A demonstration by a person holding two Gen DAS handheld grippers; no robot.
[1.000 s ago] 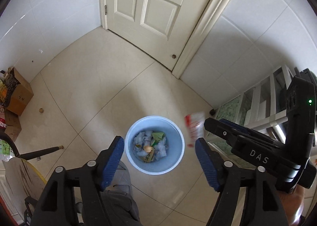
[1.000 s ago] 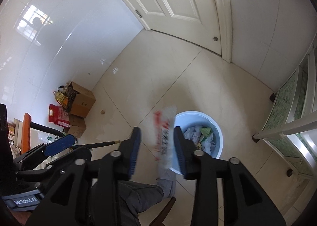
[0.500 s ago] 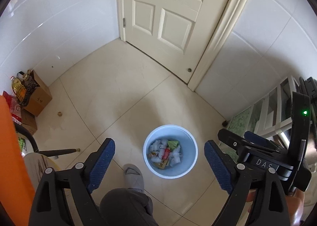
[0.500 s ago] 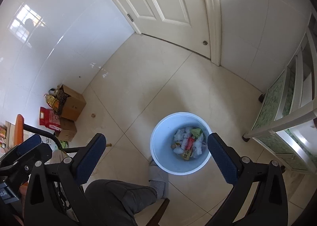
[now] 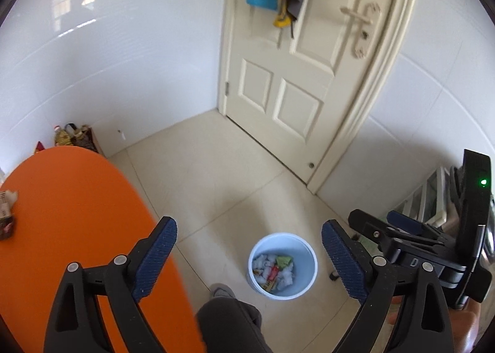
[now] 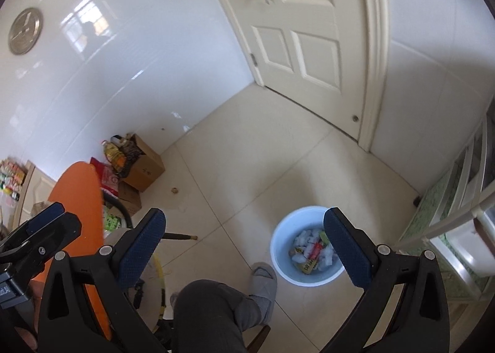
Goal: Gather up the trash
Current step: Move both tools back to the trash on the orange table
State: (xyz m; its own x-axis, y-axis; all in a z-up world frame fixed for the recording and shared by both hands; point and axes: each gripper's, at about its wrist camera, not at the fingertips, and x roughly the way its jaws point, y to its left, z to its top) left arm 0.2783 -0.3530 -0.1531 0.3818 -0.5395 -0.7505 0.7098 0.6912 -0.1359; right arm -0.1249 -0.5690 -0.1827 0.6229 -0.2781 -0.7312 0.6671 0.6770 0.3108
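Both tools hang spread and empty over the floor: the left tool (image 5: 249,255) is opening further, the right tool (image 6: 244,247) gapes wide. The light-blue bin (image 6: 280,244) (already holding wrappers (image 6: 311,252)) sits at five o'clock. More trash (image 5: 6,213) waits on the orange counter (image 5: 71,204) at nine o'clock, likely next.

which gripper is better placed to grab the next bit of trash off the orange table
Left, probably. The left gripper, empty with jaws opening, sits right beside the orange table, where leftover trash lies at its far edge. The right gripper, open and empty, is over the bin, farther from the table.
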